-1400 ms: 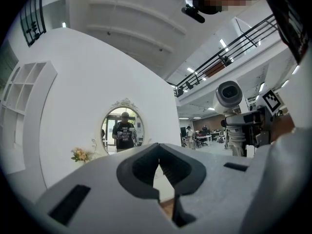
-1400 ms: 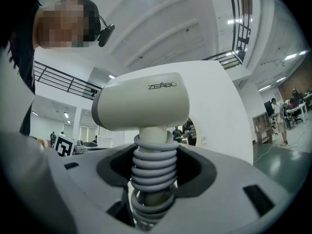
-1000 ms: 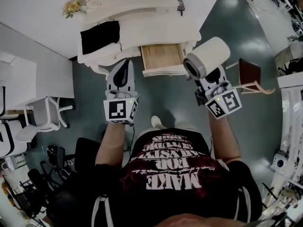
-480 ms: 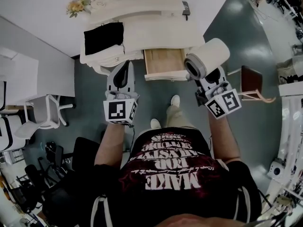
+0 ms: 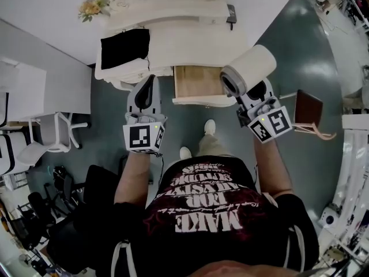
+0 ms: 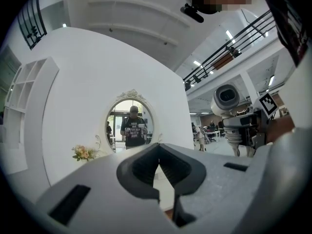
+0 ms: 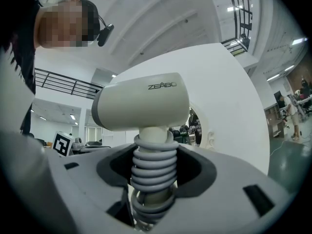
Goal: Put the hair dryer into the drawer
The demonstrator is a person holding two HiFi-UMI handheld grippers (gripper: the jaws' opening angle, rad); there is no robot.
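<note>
The cream hair dryer with a grey rear end stands upright in my right gripper, which is shut on its handle; a grey cord is coiled round that handle. In the right gripper view the hair dryer fills the middle above my right gripper. The open wooden drawer of the white dressing table lies just left of the dryer. My left gripper hangs left of the drawer, its jaws shut and empty, as in the left gripper view. From there the hair dryer shows at right.
A black cloth, a bunch of flowers and a small dark object lie on the table top. An oval mirror hangs behind. A white chair stands left, a brown stool right.
The person has stepped towards the dressing table. Both grippers came closer to the drawer front, the dryer still held in the right one.
</note>
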